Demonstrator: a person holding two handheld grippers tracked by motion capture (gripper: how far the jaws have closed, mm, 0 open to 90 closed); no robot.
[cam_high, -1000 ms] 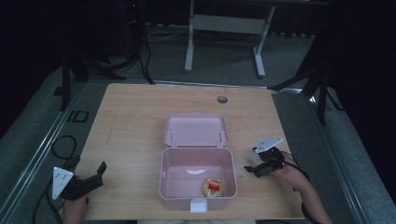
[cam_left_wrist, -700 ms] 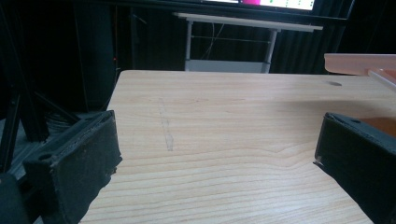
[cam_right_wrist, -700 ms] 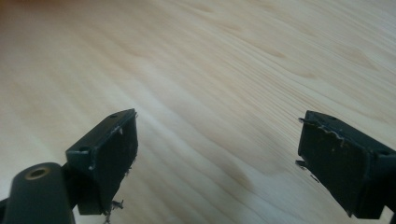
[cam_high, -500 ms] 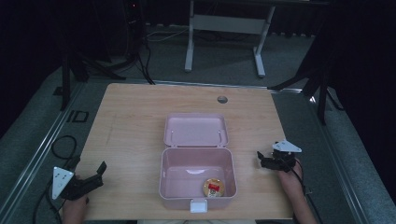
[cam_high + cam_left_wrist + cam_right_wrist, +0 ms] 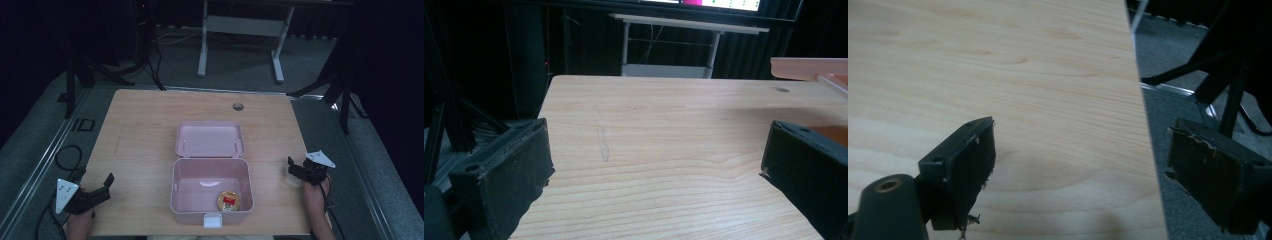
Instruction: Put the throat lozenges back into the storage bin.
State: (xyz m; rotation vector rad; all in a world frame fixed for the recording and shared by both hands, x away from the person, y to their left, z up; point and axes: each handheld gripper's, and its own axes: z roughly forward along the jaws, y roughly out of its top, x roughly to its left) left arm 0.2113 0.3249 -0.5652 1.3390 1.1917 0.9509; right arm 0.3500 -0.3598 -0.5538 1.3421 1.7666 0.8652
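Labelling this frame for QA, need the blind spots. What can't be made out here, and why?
- Small round item in the pink box: too small in the high view to read its red label.
- Pink box in the left gripper view: cut off by the right edge, only a sliver shows.
- Right gripper: dark and small in the high view.
- White latch: its shape is too small to make out.
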